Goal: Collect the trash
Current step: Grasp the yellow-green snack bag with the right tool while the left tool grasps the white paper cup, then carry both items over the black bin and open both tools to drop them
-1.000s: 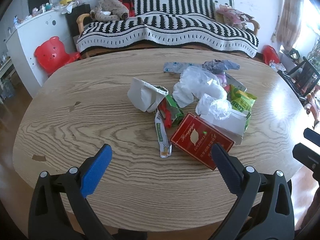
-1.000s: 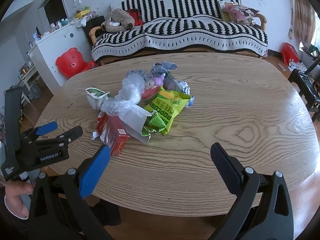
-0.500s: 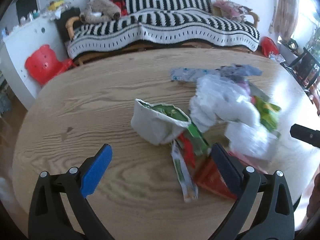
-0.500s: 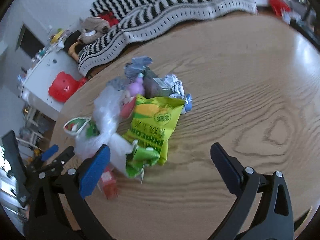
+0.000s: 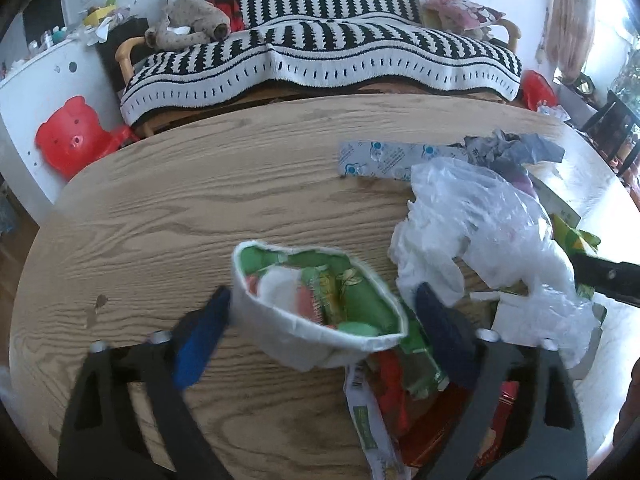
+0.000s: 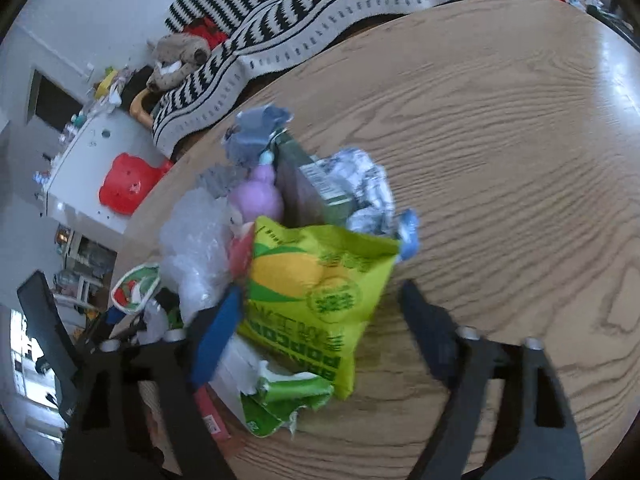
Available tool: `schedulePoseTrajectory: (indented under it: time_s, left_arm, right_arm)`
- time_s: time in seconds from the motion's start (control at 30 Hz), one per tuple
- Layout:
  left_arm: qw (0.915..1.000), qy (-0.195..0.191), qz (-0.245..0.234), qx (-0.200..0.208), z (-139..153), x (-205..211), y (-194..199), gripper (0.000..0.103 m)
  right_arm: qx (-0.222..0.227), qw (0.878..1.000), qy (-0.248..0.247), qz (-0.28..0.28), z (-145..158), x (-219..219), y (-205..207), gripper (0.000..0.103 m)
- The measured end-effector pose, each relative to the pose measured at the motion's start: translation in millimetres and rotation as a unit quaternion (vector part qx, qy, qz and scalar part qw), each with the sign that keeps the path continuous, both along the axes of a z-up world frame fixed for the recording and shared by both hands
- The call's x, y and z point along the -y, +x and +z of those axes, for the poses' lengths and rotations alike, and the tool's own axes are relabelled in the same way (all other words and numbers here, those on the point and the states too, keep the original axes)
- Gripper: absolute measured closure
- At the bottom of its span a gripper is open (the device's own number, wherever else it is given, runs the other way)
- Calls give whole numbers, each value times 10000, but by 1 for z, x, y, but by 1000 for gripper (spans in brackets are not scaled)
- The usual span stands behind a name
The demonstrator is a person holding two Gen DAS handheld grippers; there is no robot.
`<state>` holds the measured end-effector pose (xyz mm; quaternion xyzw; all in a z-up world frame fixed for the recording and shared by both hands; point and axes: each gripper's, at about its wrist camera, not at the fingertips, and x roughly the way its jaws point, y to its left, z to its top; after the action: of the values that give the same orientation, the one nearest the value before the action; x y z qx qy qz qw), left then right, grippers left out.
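A heap of trash lies on the wooden table (image 5: 168, 216). In the left wrist view my left gripper (image 5: 320, 320) is open with its fingers on either side of a white paper cup (image 5: 312, 340) with a green inside. Beside it lie a clear plastic bag (image 5: 480, 224), a green wrapper (image 5: 420, 364) and a red box (image 5: 436, 436). In the right wrist view my right gripper (image 6: 320, 320) is open around a yellow-green popcorn bag (image 6: 316, 288). A purple toy (image 6: 256, 196), a dark carton (image 6: 316, 184) and crumpled foil (image 6: 368, 196) lie behind it.
A striped sofa (image 5: 320, 52) stands behind the table, with a stuffed toy (image 5: 188, 24) on it. A red bear stool (image 5: 68, 136) stands at the left by a white cabinet (image 5: 28, 92). A long blue-grey wrapper (image 5: 380, 160) lies at the heap's far side.
Both grippers have moved forward into the heap. The left now straddles the paper cup, the right now straddles the popcorn bag. Both stay open.
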<state>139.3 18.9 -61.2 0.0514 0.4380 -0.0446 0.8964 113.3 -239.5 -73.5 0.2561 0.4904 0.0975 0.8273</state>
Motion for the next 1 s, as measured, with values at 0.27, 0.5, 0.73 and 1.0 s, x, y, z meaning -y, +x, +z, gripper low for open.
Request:
schedulePoseTrajectory:
  time_s: [0.27,0.5,0.73,1.0]
  left_arm:
    - [9997,-103,-121,186,27,-1,-14,38]
    - [9977,-255,-66,629,61,-4,-33,38]
    - [9970,-509,-260,524,75,25,-54,38]
    - [9815,-843,-1599,631,91,153,-119,38]
  right_arm:
    - [406,9991,-134,-49,29,-1,-11,57]
    - [1003,9940,-422,-115,70,15,-34,57]
    - [1277,9867,-988,-194,96,52,-80,57]
    - [1407,9761,-1465,-767,114,145,-176,57]
